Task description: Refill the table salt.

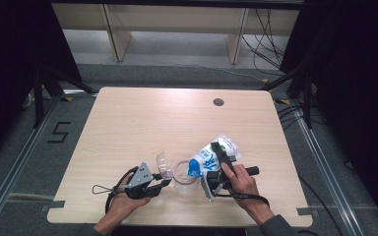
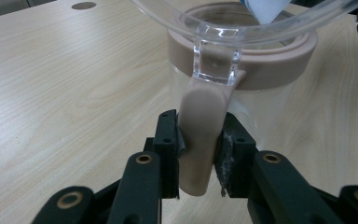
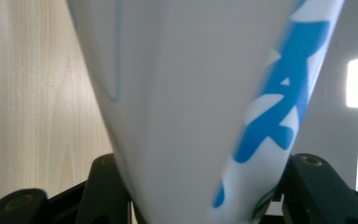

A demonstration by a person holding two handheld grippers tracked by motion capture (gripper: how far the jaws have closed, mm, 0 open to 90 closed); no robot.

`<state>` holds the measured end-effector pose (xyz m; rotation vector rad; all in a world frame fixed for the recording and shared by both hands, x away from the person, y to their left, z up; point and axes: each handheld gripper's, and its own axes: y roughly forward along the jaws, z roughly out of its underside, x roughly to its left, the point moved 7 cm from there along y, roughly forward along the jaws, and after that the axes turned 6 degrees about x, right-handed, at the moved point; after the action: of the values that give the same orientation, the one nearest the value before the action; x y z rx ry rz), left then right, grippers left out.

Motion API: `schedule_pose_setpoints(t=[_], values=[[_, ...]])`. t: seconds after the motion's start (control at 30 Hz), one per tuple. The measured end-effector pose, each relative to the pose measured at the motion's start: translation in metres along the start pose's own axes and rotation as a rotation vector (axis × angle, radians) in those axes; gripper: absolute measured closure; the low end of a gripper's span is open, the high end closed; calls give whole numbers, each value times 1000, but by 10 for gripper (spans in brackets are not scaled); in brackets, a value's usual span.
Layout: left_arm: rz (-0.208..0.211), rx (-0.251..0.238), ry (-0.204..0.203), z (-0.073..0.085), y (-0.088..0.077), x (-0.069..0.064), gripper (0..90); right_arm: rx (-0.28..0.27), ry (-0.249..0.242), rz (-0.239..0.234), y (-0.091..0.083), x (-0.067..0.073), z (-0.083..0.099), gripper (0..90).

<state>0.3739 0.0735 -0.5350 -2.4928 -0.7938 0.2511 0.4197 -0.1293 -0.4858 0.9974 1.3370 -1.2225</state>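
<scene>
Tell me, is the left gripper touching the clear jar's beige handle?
Touching: in the left gripper view, the left gripper pads press both sides of the beige handle.

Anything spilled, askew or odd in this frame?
No spill shows. The bag is tipped over the open jar in the right gripper, as for pouring. The left gripper clamps the jar's tab; its lid is flipped back.

Your left gripper clamps both black jaws on the beige handle of a clear jar standing on the wooden table. The jar's beige collar sits above the handle, its clear lid hinged open overhead. A white-and-blue bag corner dips into the mouth.
</scene>
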Motion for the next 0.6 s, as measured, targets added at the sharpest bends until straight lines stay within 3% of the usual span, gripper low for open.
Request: schedule_pose_setpoints(t=[0.07,0.17,0.33,0.37,0.47,0.5,0.6], values=[[0,0,-3,0,0,0,717,23,46,-10,-1,4,2,519],[0,0,-3,0,0,0,716,40,27,-8,-3,3,3,520],[0,-1,-4,0,0,0,717,19,61,-5,-1,5,1,521],[0,0,-4,0,0,0,717,21,58,-1,-2,5,1,521],[0,-2,-6,0,0,0,717,25,-11,20,-2,-1,1,521],[0,-2,-7,0,0,0,717,16,52,19,-2,2,1,522],[0,-3,-8,0,0,0,717,20,24,12,-2,0,0,522]])
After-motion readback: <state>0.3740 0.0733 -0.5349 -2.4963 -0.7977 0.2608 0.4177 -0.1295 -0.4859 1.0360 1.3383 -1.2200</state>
